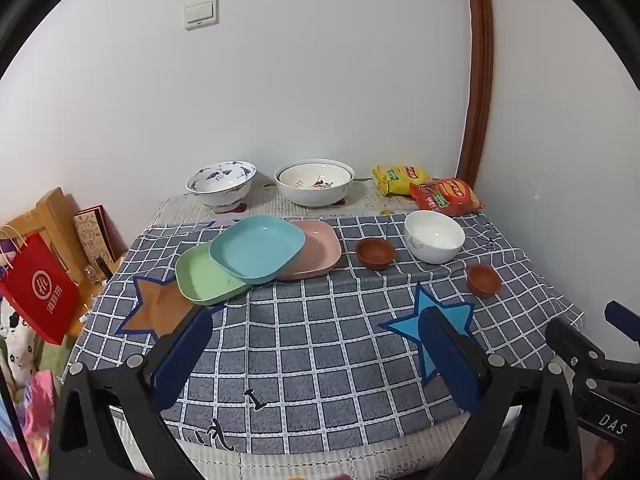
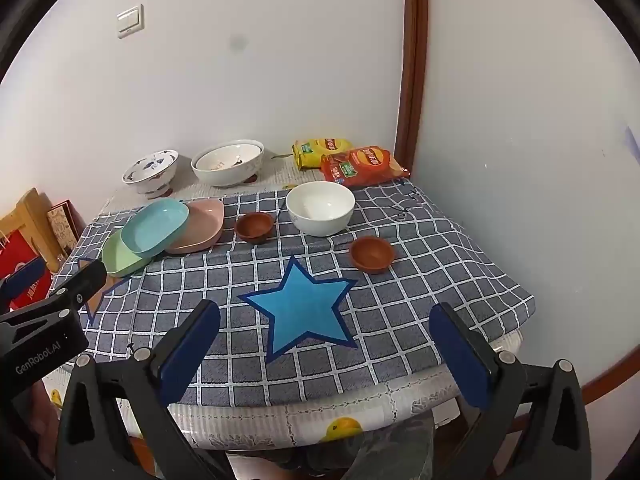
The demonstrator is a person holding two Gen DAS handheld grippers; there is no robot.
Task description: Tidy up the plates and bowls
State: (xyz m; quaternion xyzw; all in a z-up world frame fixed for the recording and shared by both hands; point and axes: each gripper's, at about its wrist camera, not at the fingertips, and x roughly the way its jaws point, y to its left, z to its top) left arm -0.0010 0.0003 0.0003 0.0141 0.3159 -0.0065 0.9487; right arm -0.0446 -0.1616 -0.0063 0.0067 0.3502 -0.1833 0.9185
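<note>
Left hand-held gripper [image 1: 316,344] and right hand-held gripper [image 2: 324,338] gape, holding nothing.

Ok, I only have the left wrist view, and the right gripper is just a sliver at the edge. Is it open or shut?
Observer: The right gripper is open, with nothing between its fingers.
Operator: Part of the blue star is hidden for me. Anything on it?
Observer: No, the whole star is bare. The nearer brown bowl sits just beyond its right point, apart from it.
Operator: What is that gripper facing?
Observer: In its own view the fingers frame the star, with the white bowl almost straight ahead beyond it.
</note>
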